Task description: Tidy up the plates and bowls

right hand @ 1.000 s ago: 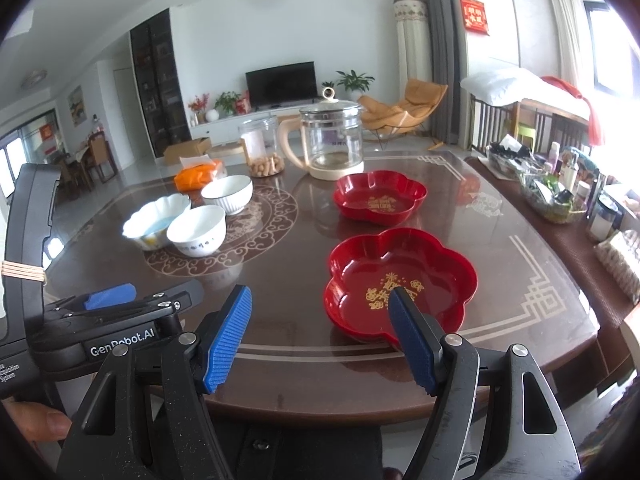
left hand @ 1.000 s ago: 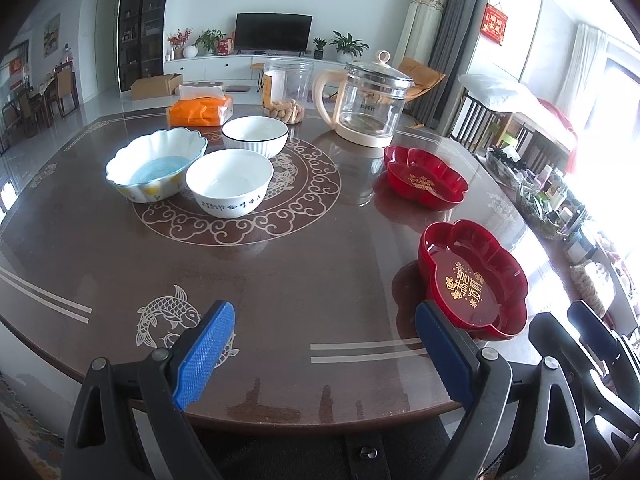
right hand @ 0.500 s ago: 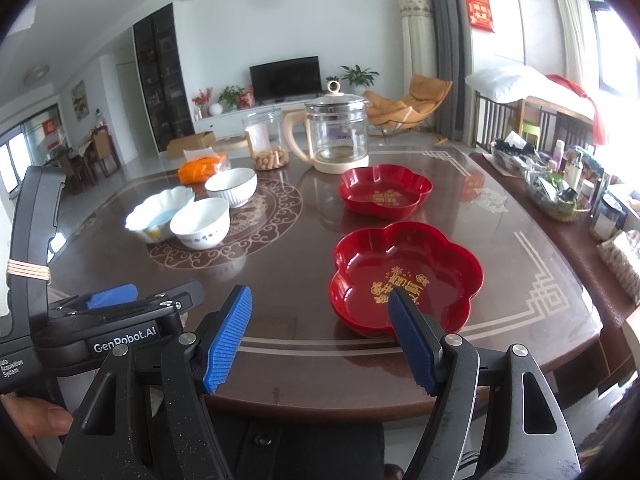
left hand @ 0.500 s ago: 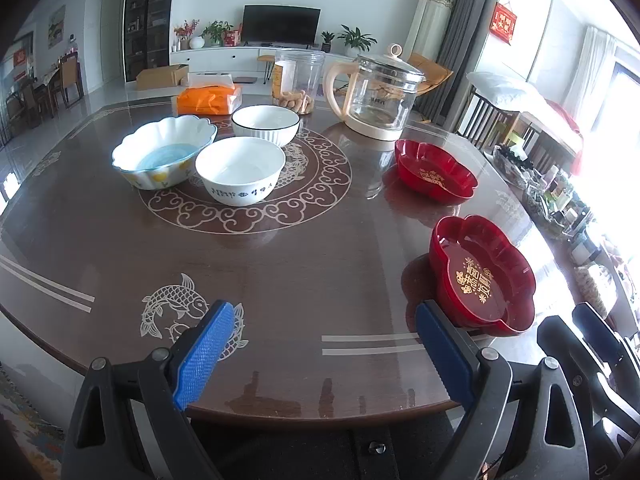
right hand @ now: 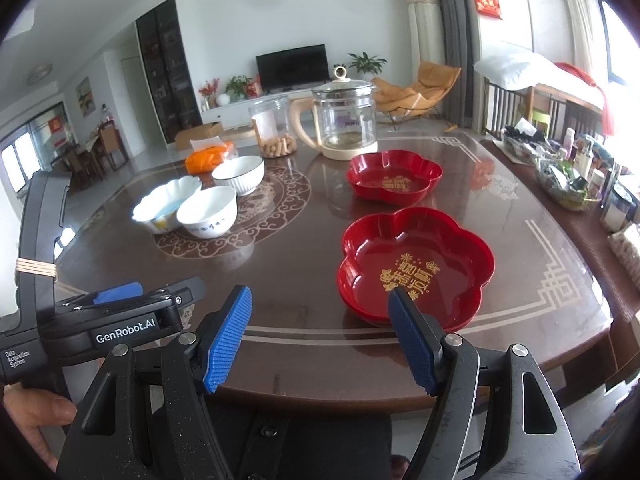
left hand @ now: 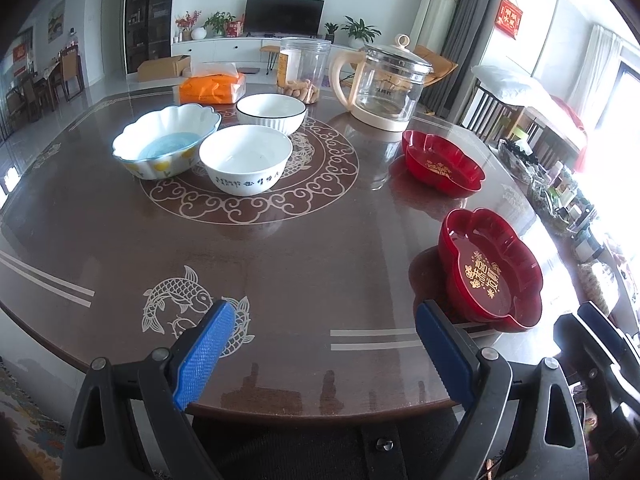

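Two red flower-shaped plates lie on the dark table: a near one (right hand: 416,266) (left hand: 490,268) and a far one (right hand: 394,180) (left hand: 442,166). Three bowls stand together on the left: a scalloped blue-inside bowl (left hand: 166,146) (right hand: 166,206), a white bowl with lettering (left hand: 246,158) (right hand: 207,211) and a ribbed white bowl (left hand: 271,112) (right hand: 239,174). My left gripper (left hand: 320,344) is open and empty over the table's near edge. My right gripper (right hand: 320,328) is open and empty, just short of the near red plate, its right fingertip over the plate's near rim.
A glass kettle (left hand: 380,88) (right hand: 344,120), a clear jar of snacks (left hand: 302,70) and an orange tissue pack (left hand: 212,88) stand at the back of the table. A cluttered side table (right hand: 572,172) runs along the right. The left gripper's body (right hand: 80,320) shows at left in the right wrist view.
Both grippers have moved forward and a little higher over the table; the plates and bowls appear larger and closer. Nothing was taken hold of.
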`<state>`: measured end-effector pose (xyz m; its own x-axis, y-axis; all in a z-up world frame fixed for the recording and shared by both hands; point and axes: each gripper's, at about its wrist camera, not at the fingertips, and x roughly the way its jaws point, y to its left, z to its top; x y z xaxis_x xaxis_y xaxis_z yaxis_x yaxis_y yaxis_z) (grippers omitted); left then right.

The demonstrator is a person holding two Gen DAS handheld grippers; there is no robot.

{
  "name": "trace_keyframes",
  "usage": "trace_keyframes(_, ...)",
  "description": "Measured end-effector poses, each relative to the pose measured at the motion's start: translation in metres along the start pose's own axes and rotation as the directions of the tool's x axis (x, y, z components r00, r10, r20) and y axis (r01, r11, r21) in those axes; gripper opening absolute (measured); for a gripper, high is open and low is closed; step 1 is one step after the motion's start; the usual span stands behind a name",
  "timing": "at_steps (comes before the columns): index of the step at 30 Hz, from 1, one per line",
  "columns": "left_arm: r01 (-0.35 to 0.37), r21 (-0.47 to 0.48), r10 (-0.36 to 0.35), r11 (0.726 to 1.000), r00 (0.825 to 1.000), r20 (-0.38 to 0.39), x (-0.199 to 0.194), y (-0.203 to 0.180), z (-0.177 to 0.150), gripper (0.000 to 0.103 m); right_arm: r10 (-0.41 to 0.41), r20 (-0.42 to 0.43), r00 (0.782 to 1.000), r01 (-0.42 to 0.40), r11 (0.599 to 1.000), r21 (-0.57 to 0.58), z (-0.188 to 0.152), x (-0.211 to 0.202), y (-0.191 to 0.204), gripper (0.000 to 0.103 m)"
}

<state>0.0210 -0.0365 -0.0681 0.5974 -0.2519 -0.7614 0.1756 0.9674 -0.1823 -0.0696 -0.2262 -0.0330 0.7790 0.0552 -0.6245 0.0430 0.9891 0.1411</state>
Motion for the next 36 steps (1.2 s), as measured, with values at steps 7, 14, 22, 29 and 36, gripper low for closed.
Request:
trace_keyframes(7,-0.016,0.068,0.016,0.998,1.000,0.000,0.006,-0.010,0.026,0.092,0.042,-0.127,0.991,-0.041,0.999,0.015,0.026,0.007,-0.050,0.074)
trace_keyframes(14,-0.043,0.173,0.046,0.984,0.999,-0.016,0.027,-0.040,0.064,0.092,-0.053,-0.218,0.974,0.048,0.999,-0.025,0.058,0.019,-0.126,0.074)
trace_keyframes(22,0.042,0.091,-0.031,0.995,0.992,-0.124,0.096,-0.067,0.142,0.092,-0.072,-0.313,0.947,0.095,0.994,0.059,0.119,0.092,-0.226,0.074)
trace_keyframes(29,0.079,0.081,-0.059,0.994,0.971,-0.231,0.185,-0.114,0.191,0.083,0.122,-0.398,0.909,-0.057,0.984,0.171,0.175,0.202,-0.260,0.074)
trace_keyframes(36,0.061,0.104,-0.027,0.993,0.953,-0.301,0.248,-0.144,0.202,0.070,0.120,-0.443,0.888,-0.083,0.991,0.102,0.201,0.282,-0.236,0.072)
